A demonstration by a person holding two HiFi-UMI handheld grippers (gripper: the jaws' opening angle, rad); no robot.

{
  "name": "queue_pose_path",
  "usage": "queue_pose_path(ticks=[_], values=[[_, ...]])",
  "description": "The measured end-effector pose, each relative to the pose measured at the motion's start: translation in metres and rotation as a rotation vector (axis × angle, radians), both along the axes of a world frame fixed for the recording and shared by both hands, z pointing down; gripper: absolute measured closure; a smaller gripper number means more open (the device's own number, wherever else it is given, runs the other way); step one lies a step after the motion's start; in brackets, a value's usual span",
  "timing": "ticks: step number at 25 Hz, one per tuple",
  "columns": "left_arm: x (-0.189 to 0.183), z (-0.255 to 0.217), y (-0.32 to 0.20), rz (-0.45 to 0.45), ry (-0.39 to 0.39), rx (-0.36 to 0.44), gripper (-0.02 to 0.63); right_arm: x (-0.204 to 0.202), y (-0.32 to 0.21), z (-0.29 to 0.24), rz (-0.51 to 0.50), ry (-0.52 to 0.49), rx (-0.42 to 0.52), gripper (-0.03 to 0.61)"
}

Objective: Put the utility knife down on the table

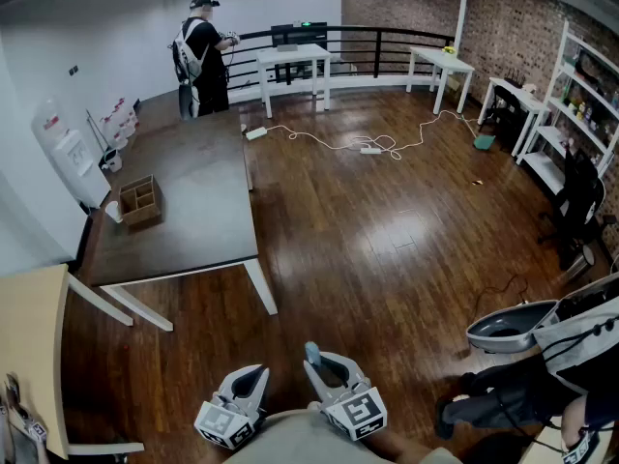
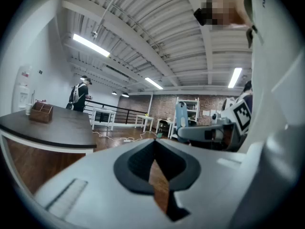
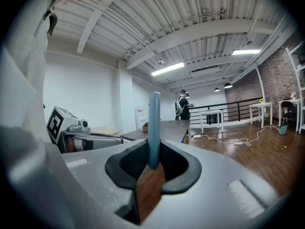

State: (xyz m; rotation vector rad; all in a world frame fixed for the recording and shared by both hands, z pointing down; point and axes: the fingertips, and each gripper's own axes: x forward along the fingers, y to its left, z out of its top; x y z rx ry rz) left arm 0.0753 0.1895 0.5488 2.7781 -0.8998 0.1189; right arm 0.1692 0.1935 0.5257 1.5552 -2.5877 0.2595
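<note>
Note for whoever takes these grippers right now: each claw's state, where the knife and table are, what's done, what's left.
Left claw: shut, empty.
Right claw: shut on the utility knife, whose blue body stands out past the jaws.
Table: the dark one ahead to the left, not yet reached. A cardboard box sits near its left edge.
Done: knife gripped.
Left: go to the table, lower the knife onto bare tabletop, open the right claw, withdraw.

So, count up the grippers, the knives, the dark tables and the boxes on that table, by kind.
Grippers: 2, left gripper and right gripper
Knives: 1, the knife in the right gripper
Dark tables: 1, the dark table
Boxes: 1, the box
Total: 5
</note>
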Motion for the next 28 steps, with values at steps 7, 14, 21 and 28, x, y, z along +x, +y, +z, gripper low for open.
queue_pose_path(ticks=[7, 14, 21, 28], values=[[-0.014, 0.001, -0.007, -0.033, 0.006, -0.033, 0.612, -0.013, -0.009, 0.003, -0.019, -0.001, -0.027, 0.511], [-0.032, -0.002, -0.012, -0.082, 0.017, -0.082, 0.612, -0.027, -0.015, 0.013, -0.031, -0.003, -0.074, 0.511], [-0.064, -0.006, -0.044, -0.139, 0.041, -0.08, 0.612, -0.041, -0.049, 0.002, -0.016, -0.002, -0.067, 0.511], [-0.093, -0.029, -0.092, -0.144, 0.082, -0.01, 0.612, -0.074, -0.096, -0.019, -0.017, 0.023, -0.028, 0.511]])
